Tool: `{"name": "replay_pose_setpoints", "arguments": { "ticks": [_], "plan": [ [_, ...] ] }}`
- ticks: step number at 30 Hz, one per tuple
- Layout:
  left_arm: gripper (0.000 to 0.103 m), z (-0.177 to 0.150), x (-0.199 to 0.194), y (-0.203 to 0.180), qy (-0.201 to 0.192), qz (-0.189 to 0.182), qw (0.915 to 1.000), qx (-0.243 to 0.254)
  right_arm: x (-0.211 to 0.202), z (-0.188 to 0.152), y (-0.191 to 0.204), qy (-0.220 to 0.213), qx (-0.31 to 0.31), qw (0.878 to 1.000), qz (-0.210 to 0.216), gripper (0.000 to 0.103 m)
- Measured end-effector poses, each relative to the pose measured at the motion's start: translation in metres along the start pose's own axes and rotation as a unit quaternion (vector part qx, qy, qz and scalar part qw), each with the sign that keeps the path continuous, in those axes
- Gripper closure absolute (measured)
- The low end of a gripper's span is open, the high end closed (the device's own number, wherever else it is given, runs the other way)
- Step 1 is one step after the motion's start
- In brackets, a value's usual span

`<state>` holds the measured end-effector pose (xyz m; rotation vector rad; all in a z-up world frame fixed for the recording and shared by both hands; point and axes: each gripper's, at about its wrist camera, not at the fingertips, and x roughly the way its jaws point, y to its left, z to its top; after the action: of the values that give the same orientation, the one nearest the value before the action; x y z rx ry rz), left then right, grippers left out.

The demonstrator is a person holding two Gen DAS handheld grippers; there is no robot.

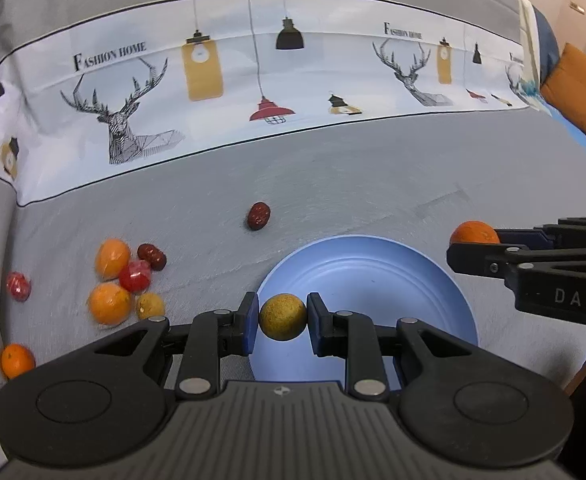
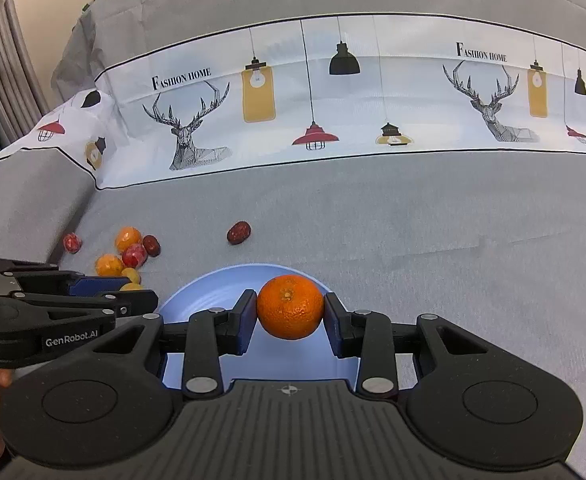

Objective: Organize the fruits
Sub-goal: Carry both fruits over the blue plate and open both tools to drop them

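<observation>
Now delivery step: left gripper (image 1: 282, 317) clamps yellow-brown fruit (image 1: 282, 317), right gripper (image 2: 290, 307) clamps mandarin (image 2: 290, 307), both above blue plate (image 1: 373, 264); next, lower and release.

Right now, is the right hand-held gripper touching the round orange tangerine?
Touching. The right wrist view shows the right hand-held gripper with both blue pads pressed against the round orange tangerine, no gap either side, above the blue plate.

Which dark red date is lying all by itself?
The red date beyond the blue plate lies alone; the other date touches the fruit pile on the left.
</observation>
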<state>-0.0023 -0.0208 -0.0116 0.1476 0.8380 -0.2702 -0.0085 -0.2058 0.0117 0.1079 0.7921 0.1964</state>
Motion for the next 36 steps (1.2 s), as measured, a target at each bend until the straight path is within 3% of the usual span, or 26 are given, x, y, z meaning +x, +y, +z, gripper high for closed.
{"name": "replay_pose_setpoints", "arguments": {
  "ticks": [33,36],
  "plan": [
    [0.075,0.0013,0.0008,-0.0051,-0.006,0.004,0.9999,0.013,0.0035,-0.001,0.0034,0.009,-0.019,1.0,0.002,0.065],
    [0.07,0.0019,-0.0005,-0.0056,-0.012,0.01,0.9998,0.013,0.0054,-0.0021,0.0039,0.015,-0.017,1.0,-0.003,0.062]
  ]
}}
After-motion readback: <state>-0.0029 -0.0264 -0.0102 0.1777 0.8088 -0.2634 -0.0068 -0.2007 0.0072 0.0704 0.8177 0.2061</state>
